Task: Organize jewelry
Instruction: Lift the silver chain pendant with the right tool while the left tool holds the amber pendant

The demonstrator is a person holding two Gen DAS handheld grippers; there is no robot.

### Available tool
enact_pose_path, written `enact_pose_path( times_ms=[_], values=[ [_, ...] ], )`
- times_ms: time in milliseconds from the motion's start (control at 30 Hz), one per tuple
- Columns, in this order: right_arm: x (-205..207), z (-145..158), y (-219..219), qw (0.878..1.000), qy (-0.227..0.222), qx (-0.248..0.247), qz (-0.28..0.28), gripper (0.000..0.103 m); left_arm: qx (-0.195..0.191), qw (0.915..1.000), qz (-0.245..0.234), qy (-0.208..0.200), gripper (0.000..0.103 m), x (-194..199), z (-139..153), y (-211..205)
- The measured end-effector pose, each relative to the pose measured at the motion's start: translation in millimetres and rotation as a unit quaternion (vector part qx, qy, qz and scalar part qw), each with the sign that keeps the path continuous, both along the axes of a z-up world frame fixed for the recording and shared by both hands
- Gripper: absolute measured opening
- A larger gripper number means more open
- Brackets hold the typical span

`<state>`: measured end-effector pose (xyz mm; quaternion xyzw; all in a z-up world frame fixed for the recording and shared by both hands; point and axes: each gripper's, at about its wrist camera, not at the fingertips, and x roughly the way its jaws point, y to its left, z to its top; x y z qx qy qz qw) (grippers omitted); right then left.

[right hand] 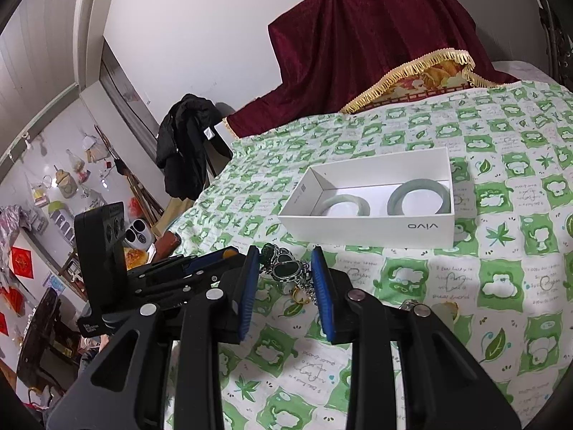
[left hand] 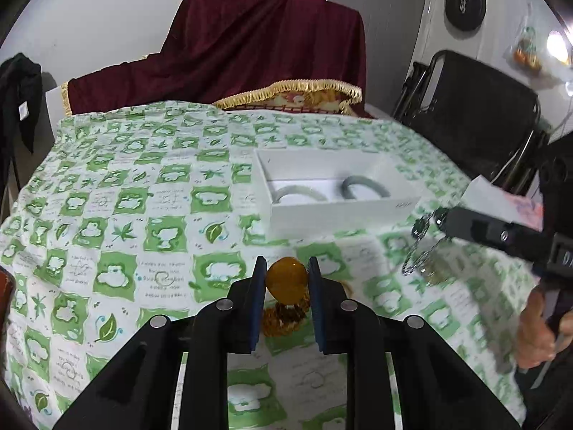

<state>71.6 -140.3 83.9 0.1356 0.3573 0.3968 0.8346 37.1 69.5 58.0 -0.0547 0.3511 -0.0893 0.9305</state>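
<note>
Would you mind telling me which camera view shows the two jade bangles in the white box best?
The right wrist view: both jade bangles appear as nearly whole rings inside the white box. In the left wrist view, the box's near wall hides their lower halves.

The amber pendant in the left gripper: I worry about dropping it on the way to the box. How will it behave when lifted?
The amber pendant looks smooth and rounded, so it may slip between the left gripper's flat pads. Its bead strand hangs loose below, so it will probably dangle and swing. Likely light and rigid.
</note>
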Motion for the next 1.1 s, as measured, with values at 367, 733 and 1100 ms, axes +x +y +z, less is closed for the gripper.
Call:
enact_pose_path(
  times_ms=[367, 733, 1100],
  values=[
    [-0.3, 8.7, -8.3, 1.0, -0.006, 0.014, -0.009, 0.029, -0.006, 0.9999, -0.009, -0.012, 0.015, 9.2, 21.3, -1.8],
    [14.3, 14.3, -17.6, 0.999, 0.003, 0.031, -0.016, 0.029, 0.019, 0.9996, -0.019, 0.014, 0.018, 24.9, 13.9, -12.9],
    [15.1, 9.0, -16.2, 0.999, 0.012, 0.028, -0.014, 0.029, 0.091, 0.9945, -0.018, 0.049, 0.053, 22.0, -28.9, -15.1]
  ],
)
